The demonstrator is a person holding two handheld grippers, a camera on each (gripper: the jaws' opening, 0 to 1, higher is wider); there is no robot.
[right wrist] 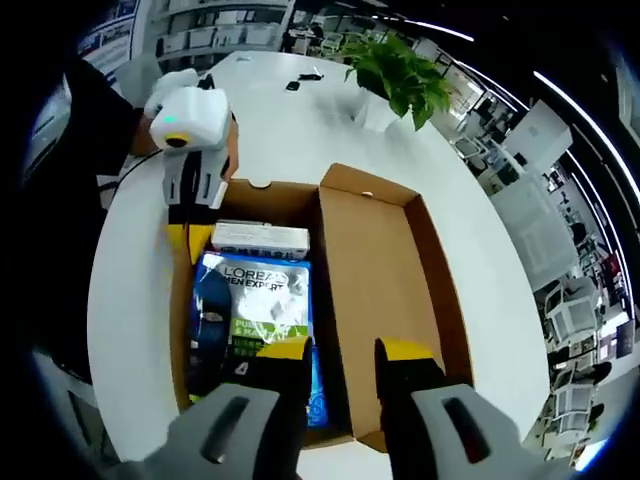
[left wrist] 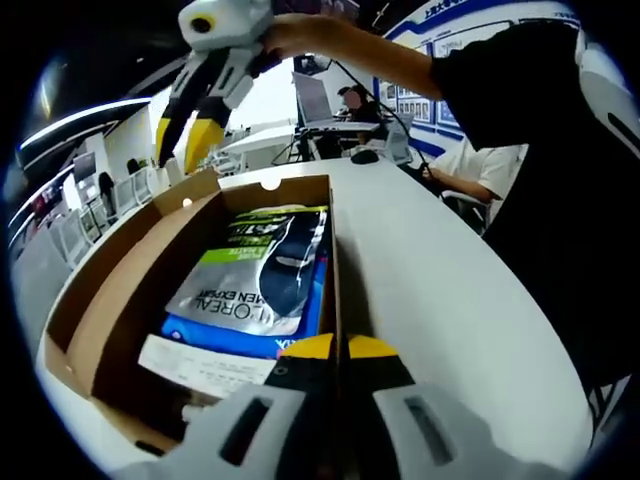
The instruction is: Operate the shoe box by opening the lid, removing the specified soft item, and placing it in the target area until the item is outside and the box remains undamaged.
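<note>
- The left gripper [left wrist: 340,350] has its yellow-tipped jaws pressed together on the side wall of the cardboard shoe box [right wrist: 440,270], lid folded open.
- Inside lies the soft pouch [right wrist: 255,315], glossy blue and silver, beside a white carton [right wrist: 260,237].
- The right gripper [right wrist: 340,360] hovers above the box, jaws apart, gripping nothing.
- Farther across the white round table [right wrist: 300,130] stands a potted plant [right wrist: 395,70].

One open shoe box [right wrist: 370,290] is seen, with one blue pouch [right wrist: 255,320] and one white carton [right wrist: 260,237] counted inside; two grippers are counted.
</note>
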